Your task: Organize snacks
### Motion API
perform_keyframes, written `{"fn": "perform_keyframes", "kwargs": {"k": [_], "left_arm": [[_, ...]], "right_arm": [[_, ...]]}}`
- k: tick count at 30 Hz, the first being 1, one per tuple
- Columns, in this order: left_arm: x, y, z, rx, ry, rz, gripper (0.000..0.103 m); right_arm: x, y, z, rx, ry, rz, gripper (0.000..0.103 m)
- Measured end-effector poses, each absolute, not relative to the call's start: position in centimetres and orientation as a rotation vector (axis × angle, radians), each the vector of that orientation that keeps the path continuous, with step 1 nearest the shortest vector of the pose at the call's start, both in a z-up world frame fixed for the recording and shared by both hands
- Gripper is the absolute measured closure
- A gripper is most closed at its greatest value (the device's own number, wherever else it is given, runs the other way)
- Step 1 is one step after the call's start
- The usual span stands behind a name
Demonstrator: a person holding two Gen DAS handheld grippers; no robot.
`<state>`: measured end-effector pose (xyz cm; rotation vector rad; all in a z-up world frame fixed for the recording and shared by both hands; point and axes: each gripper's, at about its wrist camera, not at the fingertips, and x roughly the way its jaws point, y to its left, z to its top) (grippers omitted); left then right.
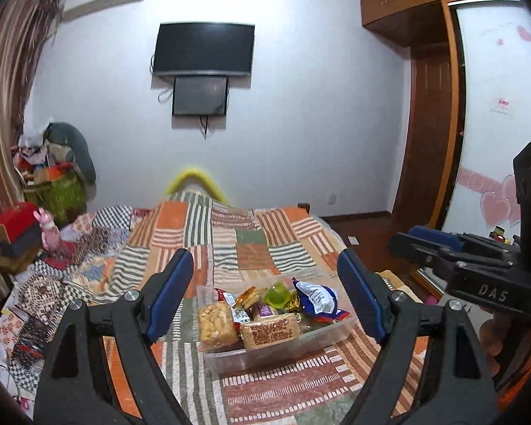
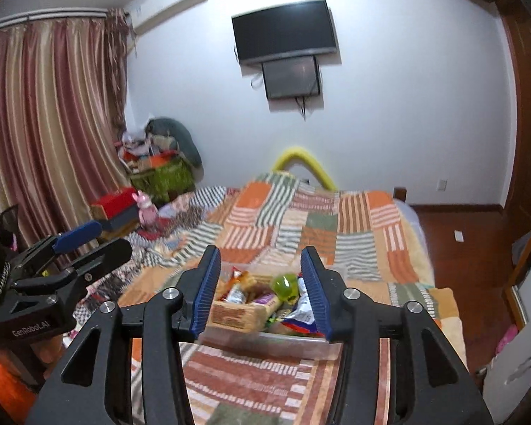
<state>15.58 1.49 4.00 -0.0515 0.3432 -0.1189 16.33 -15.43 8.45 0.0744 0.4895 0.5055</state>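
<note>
Left hand-held gripper [image 1: 265, 294]: its blue-padded fingers stand wide apart, holding nothing; it hangs above the bed, aimed at the snacks, touching none of them.
Right hand-held gripper [image 2: 260, 292]: fingers also spread, though narrower, with nothing between them; it hovers just short of the container's near wall. Seen from the left side, it sits off to the right [image 1: 424, 244], clear of the snacks.
Snack container [image 1: 301, 345]: a clear plastic tray resting on the bed, near the foot end in front of both grippers.
Snacks: packed loosely inside the tray; a bag of pale biscuits [image 1: 216, 322] at the left, a wrapped brown cracker block [image 1: 269, 330] lying in front, a blue-and-white packet [image 1: 317, 299] at the right, a green jelly cup [image 1: 278, 295] toward the back. Smaller wrappers between them are too jumbled to name.
Bed: covered by a patchwork quilt [image 1: 251, 241] in orange, green and striped squares, rumpled on the left side.
Room: a wall-mounted television [image 1: 204, 49] with a smaller screen [image 1: 200, 95] under it, striped curtains [image 2: 53, 113] at the left, a wooden wardrobe [image 1: 432, 113] at the right, a pink rabbit toy [image 1: 47, 228] beside a red box [image 1: 16, 219].
</note>
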Motion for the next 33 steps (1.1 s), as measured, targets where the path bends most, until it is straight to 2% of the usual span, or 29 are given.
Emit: {"fn": "perform_keyframes", "kwargs": {"k": [4, 8, 11, 14, 33], "left_arm": [[12.7, 1.6, 5.1, -0.051, 0.307, -0.118, 0.017], [10.2, 1.5, 5.8, -0.039, 0.263, -0.111, 0.009], [8.9, 1.4, 6.1, -0.035, 0.24, -0.101, 0.002], [8.0, 1.4, 6.3, -0.031, 0.229, -0.1, 0.0], [7.0, 0.9, 5.5, -0.027, 0.228, -0.095, 0.0]], "right_arm": [[13.8, -15.4, 9.7, 0.061, 0.433, 0.501, 0.046], [11.7, -15.3, 10.3, 0.048, 0.377, 0.483, 0.025], [10.5, -15.6, 10.4, 0.06, 0.342, 0.467, 0.011], [10.0, -15.4, 10.3, 0.058, 0.324, 0.438, 0.002], [8.2, -15.6, 10.1, 0.052, 0.3, 0.403, 0.0]]}}
